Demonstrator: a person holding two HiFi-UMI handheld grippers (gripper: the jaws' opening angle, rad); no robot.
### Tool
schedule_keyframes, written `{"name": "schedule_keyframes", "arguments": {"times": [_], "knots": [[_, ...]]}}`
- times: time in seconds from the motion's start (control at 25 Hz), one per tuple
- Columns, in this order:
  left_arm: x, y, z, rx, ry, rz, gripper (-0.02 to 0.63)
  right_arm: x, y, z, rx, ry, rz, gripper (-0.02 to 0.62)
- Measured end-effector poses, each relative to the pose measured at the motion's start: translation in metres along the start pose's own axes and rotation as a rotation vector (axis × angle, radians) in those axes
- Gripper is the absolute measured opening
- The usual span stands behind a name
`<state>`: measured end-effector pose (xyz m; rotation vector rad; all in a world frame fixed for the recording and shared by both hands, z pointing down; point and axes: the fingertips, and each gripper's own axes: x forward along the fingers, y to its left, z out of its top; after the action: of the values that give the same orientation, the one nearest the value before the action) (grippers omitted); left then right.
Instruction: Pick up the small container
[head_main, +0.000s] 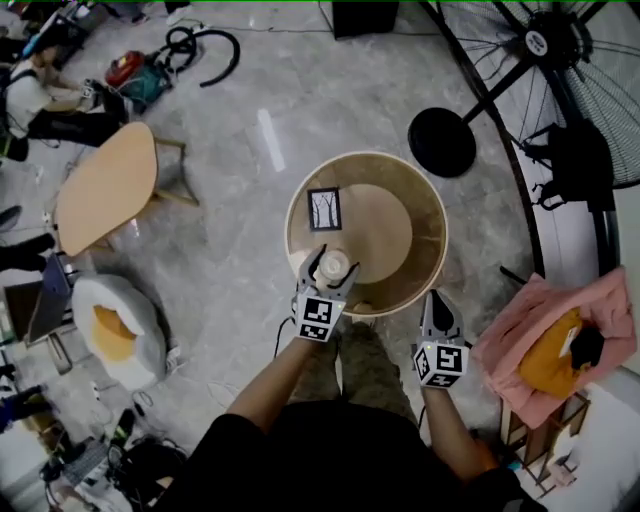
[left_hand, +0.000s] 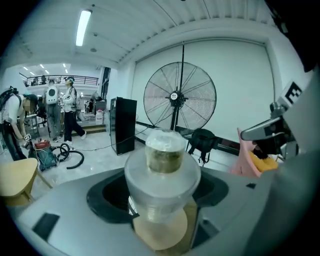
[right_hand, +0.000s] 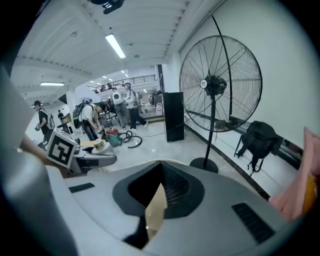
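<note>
The small container (head_main: 335, 264) is a clear plastic pot with a wide collar and a pale lid. It sits between the jaws of my left gripper (head_main: 329, 262), over the near left part of the round wooden table (head_main: 430, 215). In the left gripper view the container (left_hand: 162, 155) stands upright and fills the middle, with the left gripper (left_hand: 161, 202) shut on its lower body. My right gripper (head_main: 438, 300) is at the table's near right rim, holding nothing. In its own view the right gripper (right_hand: 151, 207) has its jaws together, with only a thin wedge of table showing.
A card with tree drawings (head_main: 323, 209) lies on the table's left side. A large floor fan (head_main: 560, 60) with a round black base (head_main: 441, 142) stands behind the table. Pink cloth (head_main: 545, 335) lies to the right, and a wooden side table (head_main: 105, 188) and a cushion (head_main: 118, 320) to the left.
</note>
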<state>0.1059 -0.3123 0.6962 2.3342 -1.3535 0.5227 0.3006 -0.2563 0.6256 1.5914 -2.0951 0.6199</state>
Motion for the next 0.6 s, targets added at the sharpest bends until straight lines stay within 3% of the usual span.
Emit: {"name": "schedule_keyframes", "arguments": {"times": [0.28, 0.44, 0.6], "knots": [[-0.084, -0.042, 0.105, 0.020, -0.083, -0.017, 0.345, -0.078, -0.006, 0.085, 0.006, -0.140, -0.019, 0.021], [-0.137, -0.047, 0.127, 0.095, -0.089, -0.047, 0.345, -0.112, 0.019, 0.115, -0.009, -0.209, -0.016, 0.021], [-0.164, -0.049, 0.140, 0.109, -0.099, -0.037, 0.345, -0.120, 0.028, 0.131, -0.013, -0.255, -0.010, 0.021]]}}
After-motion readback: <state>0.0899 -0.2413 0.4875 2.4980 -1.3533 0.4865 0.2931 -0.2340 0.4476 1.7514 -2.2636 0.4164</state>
